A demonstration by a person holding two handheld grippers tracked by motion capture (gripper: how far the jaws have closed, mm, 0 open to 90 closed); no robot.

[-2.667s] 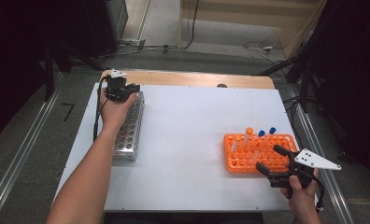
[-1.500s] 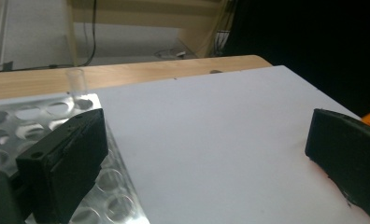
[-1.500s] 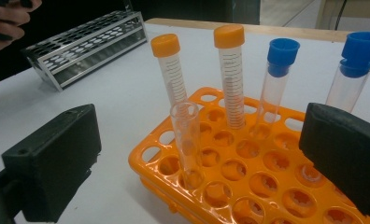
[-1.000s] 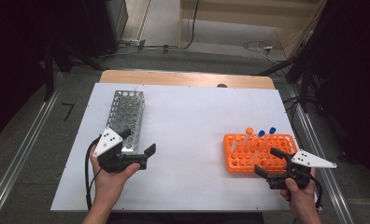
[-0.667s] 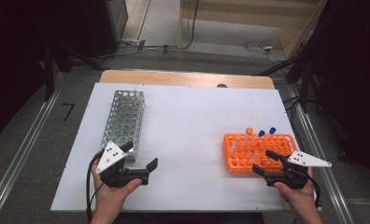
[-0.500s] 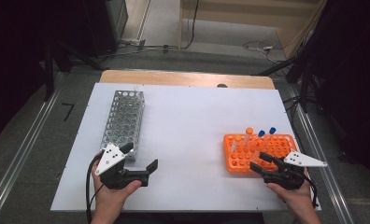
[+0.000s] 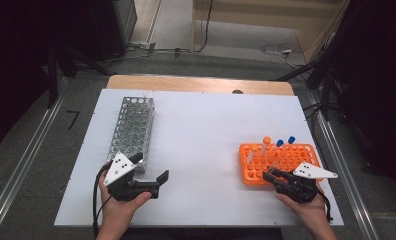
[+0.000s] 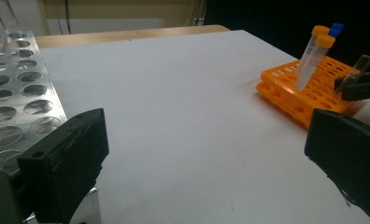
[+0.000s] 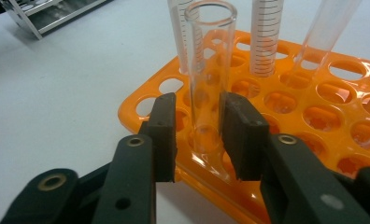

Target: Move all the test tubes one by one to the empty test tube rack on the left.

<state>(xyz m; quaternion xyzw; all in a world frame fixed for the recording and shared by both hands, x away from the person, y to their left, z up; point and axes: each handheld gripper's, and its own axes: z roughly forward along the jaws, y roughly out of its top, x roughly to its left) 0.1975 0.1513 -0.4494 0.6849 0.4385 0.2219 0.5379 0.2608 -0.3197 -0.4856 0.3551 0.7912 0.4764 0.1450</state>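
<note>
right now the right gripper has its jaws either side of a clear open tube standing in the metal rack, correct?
Not quite: the clear tube between the right gripper jaws stands in the orange rack, as the right gripper view shows. The metal rack sits by the left gripper.

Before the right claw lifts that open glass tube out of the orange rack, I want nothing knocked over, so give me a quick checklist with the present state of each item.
1. Glass tube between right claw pads, which have just been closing: ok.
2. Pads pressing on tube: cannot tell; small gaps show.
3. Tube upright in orange rack: ok.
4. Neighbouring capped tubes clear of claw: ok.
5. Left claw open, away beside metal rack: ok.
</note>
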